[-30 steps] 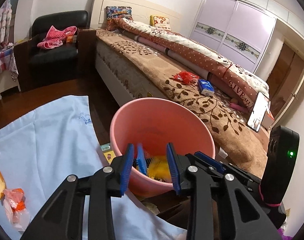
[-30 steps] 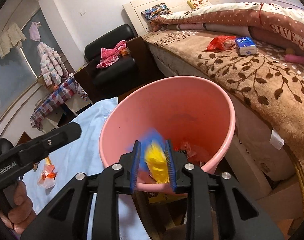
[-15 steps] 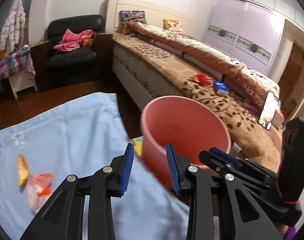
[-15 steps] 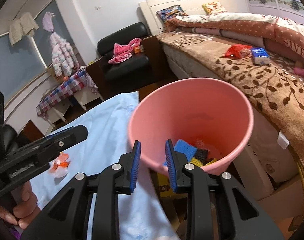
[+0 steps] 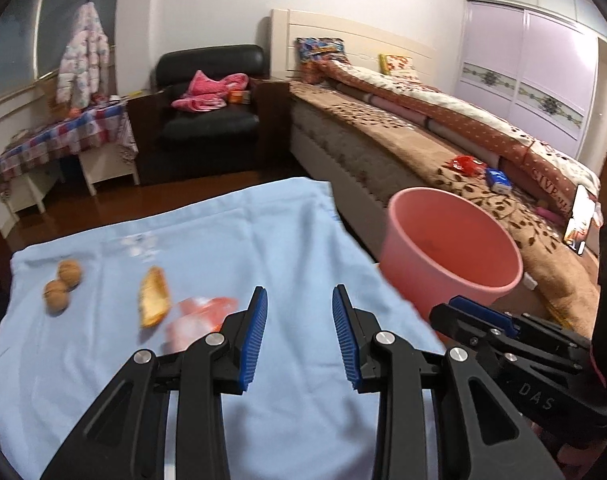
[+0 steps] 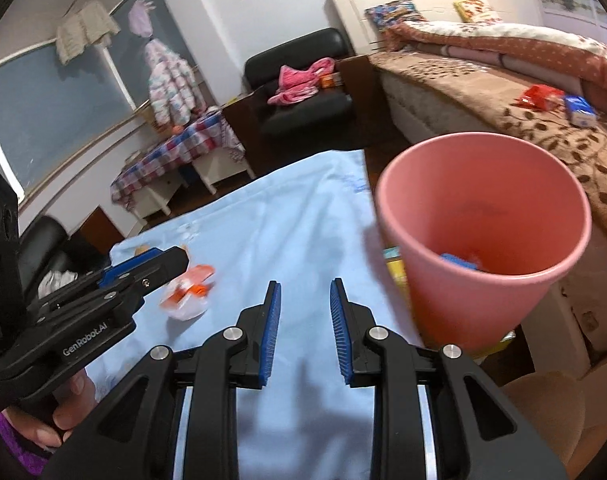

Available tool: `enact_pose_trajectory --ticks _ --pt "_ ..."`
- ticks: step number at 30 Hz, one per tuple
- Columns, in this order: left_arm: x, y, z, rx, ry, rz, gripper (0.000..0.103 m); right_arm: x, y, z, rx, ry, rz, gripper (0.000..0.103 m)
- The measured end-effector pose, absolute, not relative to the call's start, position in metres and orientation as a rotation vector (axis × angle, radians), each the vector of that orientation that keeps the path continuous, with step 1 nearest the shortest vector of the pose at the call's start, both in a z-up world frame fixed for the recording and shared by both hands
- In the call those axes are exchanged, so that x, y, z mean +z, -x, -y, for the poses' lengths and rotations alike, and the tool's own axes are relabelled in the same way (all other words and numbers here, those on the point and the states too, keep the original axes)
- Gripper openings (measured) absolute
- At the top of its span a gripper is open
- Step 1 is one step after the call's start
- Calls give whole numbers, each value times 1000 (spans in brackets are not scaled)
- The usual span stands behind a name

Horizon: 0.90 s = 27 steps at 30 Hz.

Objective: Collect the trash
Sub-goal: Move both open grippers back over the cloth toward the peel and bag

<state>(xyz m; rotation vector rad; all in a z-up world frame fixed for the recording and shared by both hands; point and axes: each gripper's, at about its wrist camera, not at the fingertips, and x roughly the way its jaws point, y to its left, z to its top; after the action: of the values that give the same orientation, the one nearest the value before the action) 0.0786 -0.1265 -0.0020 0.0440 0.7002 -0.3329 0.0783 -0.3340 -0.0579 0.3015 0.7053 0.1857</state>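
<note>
The left tongs hang over a pale blue cloth with their blue pads parted and nothing between them. Just ahead of the left pad and a little to its left lies a crumpled clear wrapper with orange print, blurred in this view; further left of it sits a yellowish scrap like a peel or crust, and beyond that two walnuts touching each other. The pink bin stands ahead and to the right of these tongs, off the cloth's edge and beside the bed. The right tongs also stand apart and empty over the cloth; from them the bin is close ahead on the right, with a blue scrap inside, and the wrapper lies ahead to the left, just past the tip of the left tongs.
</note>
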Motion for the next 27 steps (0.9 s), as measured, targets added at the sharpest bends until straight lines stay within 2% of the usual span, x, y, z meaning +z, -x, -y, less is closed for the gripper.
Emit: enact_pose_trajectory --ticks 14,21,27 --pt "-21 -46 2 -89 -6 -656 34 -71 -74 269 321 -156 -717 26" --pt "-43 -43 -40 -29 62 -723 34 -79 -73 259 311 -111 -749 26" --pt "-63 -47 -49 -53 155 -812 34 -90 -83 271 302 -184 -837 26"
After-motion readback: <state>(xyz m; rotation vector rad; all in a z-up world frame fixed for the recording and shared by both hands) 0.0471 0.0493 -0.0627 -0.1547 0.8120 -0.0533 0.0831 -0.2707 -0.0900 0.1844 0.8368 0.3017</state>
